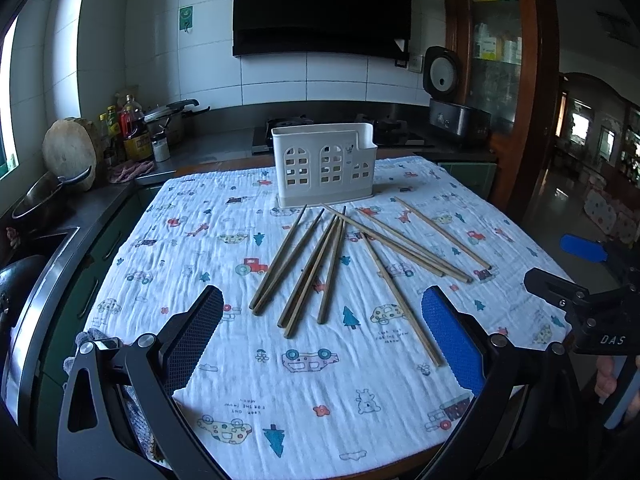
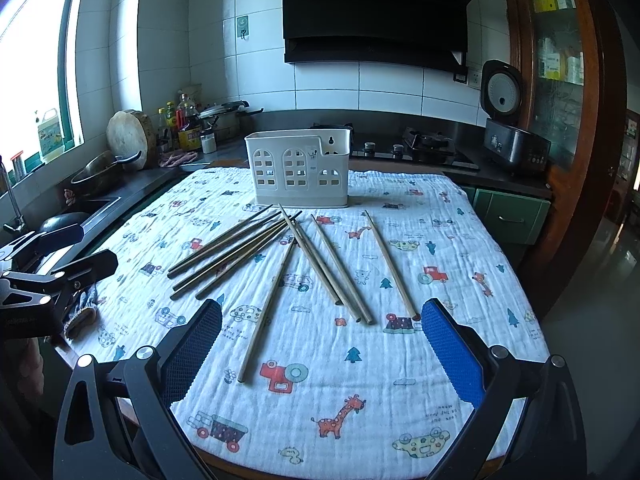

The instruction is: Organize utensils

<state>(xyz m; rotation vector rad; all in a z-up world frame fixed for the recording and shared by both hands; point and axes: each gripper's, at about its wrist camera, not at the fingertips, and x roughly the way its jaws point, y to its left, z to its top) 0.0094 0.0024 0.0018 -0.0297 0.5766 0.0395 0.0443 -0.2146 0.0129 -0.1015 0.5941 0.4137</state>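
Several wooden chopsticks (image 1: 320, 264) lie fanned out on a printed white cloth (image 1: 280, 392), their tips toward a white plastic utensil holder (image 1: 324, 164) with window cut-outs standing upright at the far side. In the right wrist view the same chopsticks (image 2: 316, 264) and holder (image 2: 298, 168) appear. My left gripper (image 1: 322, 312) hovers open over the near ends of the chopsticks, holding nothing. My right gripper (image 2: 320, 324) is open too, above the near ends of the right-hand sticks, empty. Each gripper shows at the edge of the other's view.
Behind the table runs a dark counter with a gas hob (image 2: 416, 148), a rice cooker (image 2: 512, 144), bottles (image 2: 188, 124), a round chopping block (image 2: 130, 138) and a pan (image 2: 100, 172). A sink (image 2: 80, 208) lies left. A wooden cabinet (image 2: 560, 80) stands right.
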